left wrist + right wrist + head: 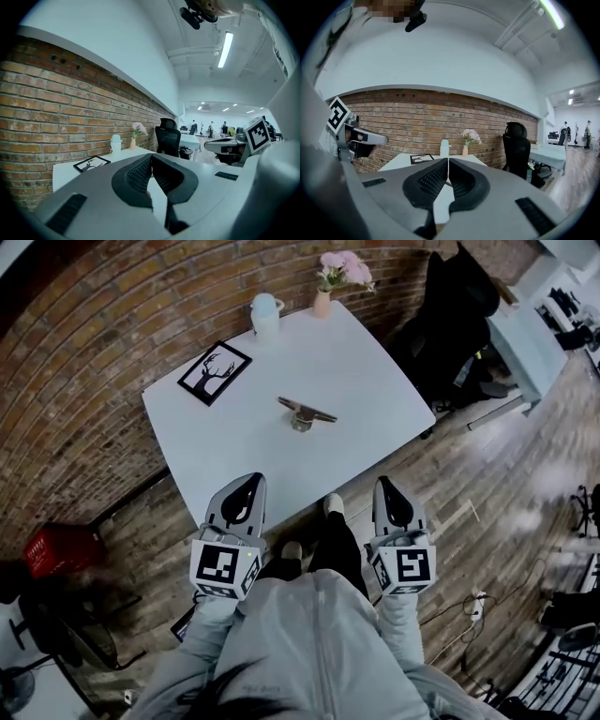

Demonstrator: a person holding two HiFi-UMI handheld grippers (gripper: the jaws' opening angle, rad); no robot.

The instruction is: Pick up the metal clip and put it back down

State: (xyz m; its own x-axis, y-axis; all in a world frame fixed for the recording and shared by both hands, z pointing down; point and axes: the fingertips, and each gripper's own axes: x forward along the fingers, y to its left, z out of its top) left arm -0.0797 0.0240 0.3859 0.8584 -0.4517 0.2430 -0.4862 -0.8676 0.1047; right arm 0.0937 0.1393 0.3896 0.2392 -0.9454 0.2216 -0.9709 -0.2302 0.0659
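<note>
metal clip (306, 412) at centre, on white table (375, 381) | left gripper (250, 481) lower left; jaws pressed together, empty | right gripper (386, 483) lower right; jaws pressed together, empty

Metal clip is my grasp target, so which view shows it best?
Head view: the metal clip lies whole and unobstructed on the table. In both gripper views it can't be made out behind their own fingers.
</note>
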